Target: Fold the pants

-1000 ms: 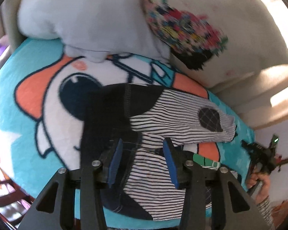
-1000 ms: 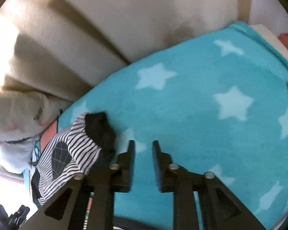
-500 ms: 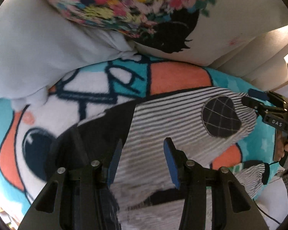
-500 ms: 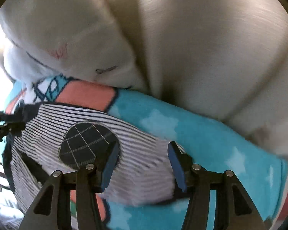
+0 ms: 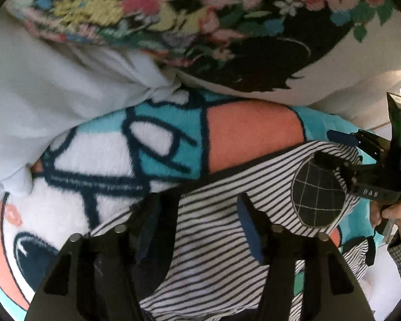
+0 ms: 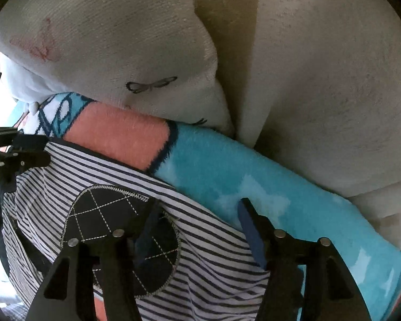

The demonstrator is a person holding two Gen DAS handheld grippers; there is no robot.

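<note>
1. Left wrist view: the black-and-white striped soft cotton pants (image 5: 214, 243) lie spread on the fluffy turquoise cartoon-print blanket (image 5: 171, 144), running under and between the fingers of the left gripper (image 5: 197, 230). Its jaws stand wide apart and hold nothing.
2. Right wrist view: the right gripper (image 6: 197, 230) hangs over the same leg, jaws equally wide and empty. The round black quilted knee patch (image 6: 107, 219) sits under its left finger, and the leg's edge falls between the fingers.
3. I'd judge the fabric light, limp and stretchy; it should bunch and drag on the fleece rather than slide.
4. Best hold, I think: pinch the bound edge beside each gripper's fingers, not the flat middle, where a layer is hard to catch.
</note>
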